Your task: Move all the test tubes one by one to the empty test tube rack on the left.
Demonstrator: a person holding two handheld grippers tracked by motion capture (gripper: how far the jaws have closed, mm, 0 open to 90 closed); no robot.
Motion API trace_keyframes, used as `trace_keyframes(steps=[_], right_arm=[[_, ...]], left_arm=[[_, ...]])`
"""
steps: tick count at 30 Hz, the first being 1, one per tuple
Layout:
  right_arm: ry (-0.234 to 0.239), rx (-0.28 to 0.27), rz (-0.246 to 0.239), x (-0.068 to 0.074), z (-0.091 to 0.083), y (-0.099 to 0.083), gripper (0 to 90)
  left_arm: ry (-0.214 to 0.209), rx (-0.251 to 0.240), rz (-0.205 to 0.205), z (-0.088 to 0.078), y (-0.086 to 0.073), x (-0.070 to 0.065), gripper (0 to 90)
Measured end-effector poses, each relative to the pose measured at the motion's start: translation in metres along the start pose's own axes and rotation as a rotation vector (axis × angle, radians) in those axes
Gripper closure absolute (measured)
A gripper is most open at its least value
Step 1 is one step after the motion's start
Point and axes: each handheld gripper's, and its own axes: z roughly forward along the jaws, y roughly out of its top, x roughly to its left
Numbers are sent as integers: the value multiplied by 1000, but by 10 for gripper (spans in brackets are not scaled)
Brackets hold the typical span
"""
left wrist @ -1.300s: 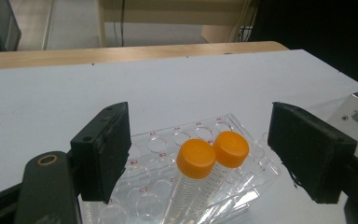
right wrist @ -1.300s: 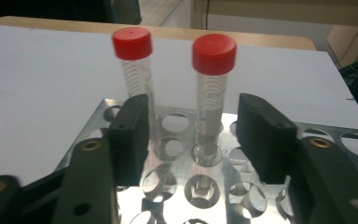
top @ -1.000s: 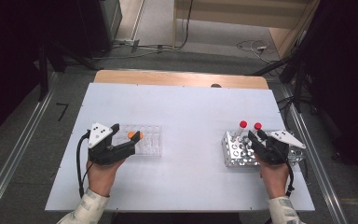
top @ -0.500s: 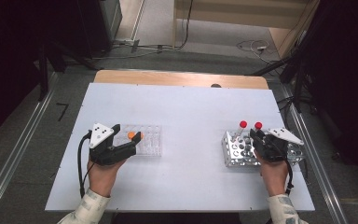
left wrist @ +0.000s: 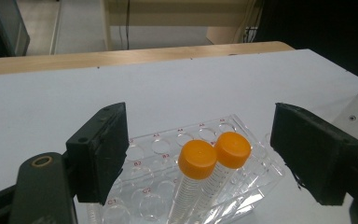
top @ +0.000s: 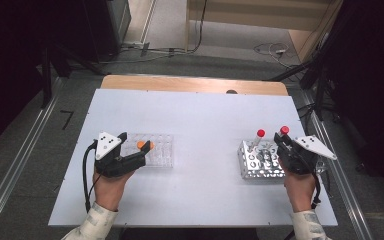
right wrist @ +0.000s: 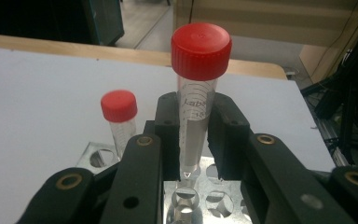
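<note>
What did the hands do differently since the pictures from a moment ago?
The right gripper closed its fingers on a red-capped tube and lifted it up from the metal rack. The left gripper stayed open by the two orange-capped tubes in the clear rack; the other red-capped tube stayed put.

High view sits above the person's side, looks fwd and down over the whole white rectangular table [top: 200, 130]. Left gripper view is low and close, facing across the clear plastic tube rack [left wrist: 186, 154] w/ orange-capped tubes toward the far wooden edge. Right gripper view is v. close over the perforated metal tube rack [right wrist: 200, 196]. Both racks also appear in the high view [top: 155, 150] [top: 260, 161].
</note>
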Motion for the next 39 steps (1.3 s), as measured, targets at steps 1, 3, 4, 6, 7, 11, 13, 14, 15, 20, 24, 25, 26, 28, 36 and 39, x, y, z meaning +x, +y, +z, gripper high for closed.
trace_keyframes(steps=[1, 3, 4, 6, 7, 11, 13, 14, 15, 20, 24, 25, 26, 28, 36, 39], right_arm=[[5, -9, 4, -1, -3, 2, 719], [12, -24, 10, -2, -8, 5, 719], [15, -29, 10, -2, -11, 6, 719], [24, -36, 12, -3, -17, 9, 719], [30, -35, 12, -3, -19, 9, 719], [81, -29, 30, -1, -28, 7, 719], [95, -21, 20, 2, -30, 5, 719], [101, -16, 13, 4, -32, 5, 719], [109, -16, 6, 6, -34, 5, 719], [162, -7, -12, 17, -42, 6, 719], [211, -11, -17, 27, -47, 8, 719], [227, -12, -21, 30, -48, 9, 719], [239, -14, -26, 34, -49, 9, 719], [266, -12, -36, 42, -50, 9, 719], [390, 37, -95, 86, -37, -2, 719], [436, 60, -121, 103, -31, -6, 719]], left_arm=[[0, 0, 0, 0, 0, 0, 195], [-1, 1, 0, 0, 0, 0, 196], [-1, 1, 0, 0, 0, 0, 195], [-4, -1, 1, -1, 0, -1, 196], [-4, -1, 0, -1, 0, -1, 196], [-9, -2, 3, -1, 0, -3, 197], [-11, -3, 4, -1, 0, -3, 197], [-11, -3, 5, -1, 1, -3, 197], [-12, -3, 5, -1, 1, -3, 197], [-13, -13, 2, -4, 2, -3, 197], [-21, -20, 2, -6, 3, -6, 199], [-27, -20, 5, -6, 4, -6, 200], [-26, -20, 7, -7, 4, -7, 201], [-35, -23, 11, -7, 4, -10, 206], [-86, -23, 23, -10, 6, -23, 223], [-114, -17, 36, -10, 6, -31, 224]])
